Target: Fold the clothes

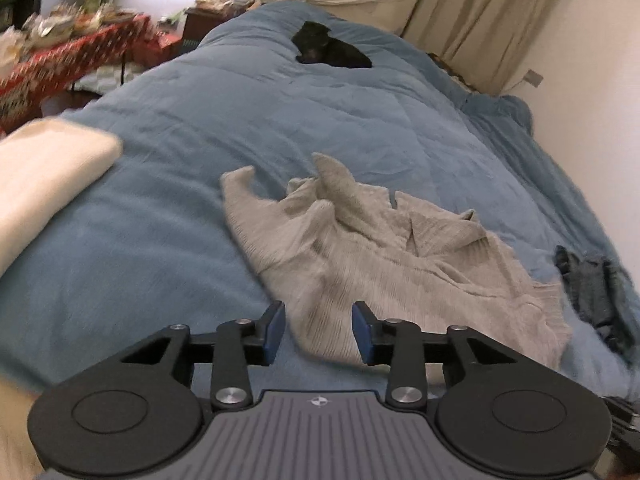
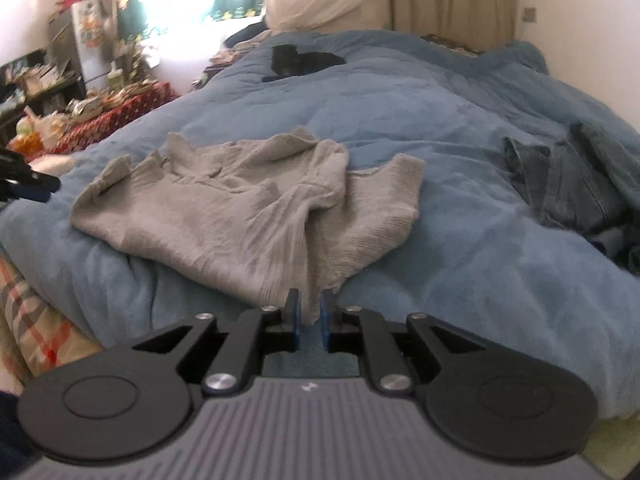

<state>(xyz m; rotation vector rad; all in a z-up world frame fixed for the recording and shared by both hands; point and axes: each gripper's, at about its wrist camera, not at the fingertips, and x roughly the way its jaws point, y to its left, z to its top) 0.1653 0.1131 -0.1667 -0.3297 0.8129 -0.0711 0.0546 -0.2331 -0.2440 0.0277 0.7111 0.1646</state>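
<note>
A beige ribbed knit garment (image 1: 360, 248) lies crumpled on the blue duvet (image 1: 180, 128), with its collar and sleeves bunched up. My left gripper (image 1: 319, 332) hovers at its near hem, open, and the cloth shows in the wide gap without touching the blue pads (image 1: 274, 332). In the right wrist view the same garment (image 2: 224, 208) spreads ahead, one corner hanging over the bed's near edge. My right gripper (image 2: 310, 320) sits at that corner with a narrow gap. The cloth's tip reaches between the fingertips, and the pads do not press on it. The left gripper's fingers (image 2: 32, 184) show at the left edge.
A black garment (image 1: 332, 50) lies far up the bed. A dark blue denim piece (image 2: 568, 184) is heaped at the right. A cream folded item (image 1: 48, 168) rests at the left. A cluttered red-patterned table (image 1: 80, 60) stands beside the bed, and the wall and curtain (image 1: 480, 20) run along the right.
</note>
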